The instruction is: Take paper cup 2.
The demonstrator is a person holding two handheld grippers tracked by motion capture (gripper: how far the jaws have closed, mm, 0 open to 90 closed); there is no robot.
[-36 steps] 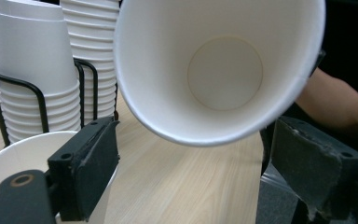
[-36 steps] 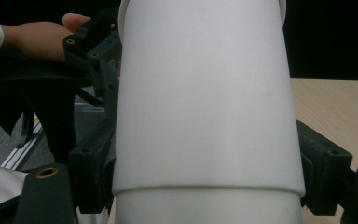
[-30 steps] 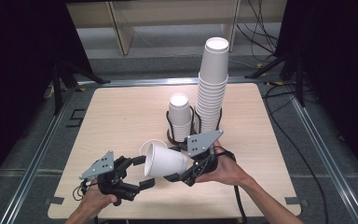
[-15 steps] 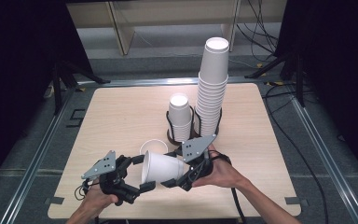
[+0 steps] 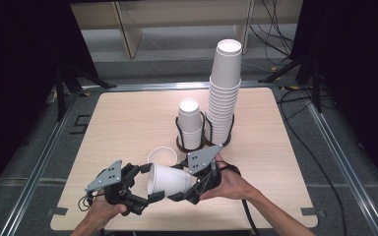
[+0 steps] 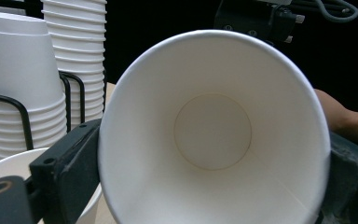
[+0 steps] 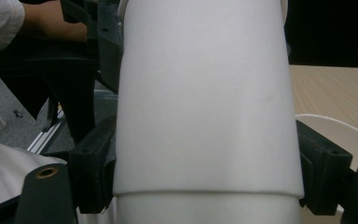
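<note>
Separating the nested paper cup (image 5: 170, 180) calls for a straight pull along its axis while the right gripper (image 5: 189, 194) grips the base end and the left gripper (image 5: 145, 184), whose fingers have just been closing around the rim, squeezes lightly so the wall does not crush. It hangs over the desk (image 5: 128, 123) at six o'clock, just beside a loose upright cup (image 5: 161, 157). Its long axis lies roughly level, mouth toward nine o'clock, base toward three.

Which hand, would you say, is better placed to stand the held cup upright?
Probably left: the left tool, jaws just closing on the held cup at its rim, sits beside the upright cup on the table; the right tool grips the base end, farther off.
</note>
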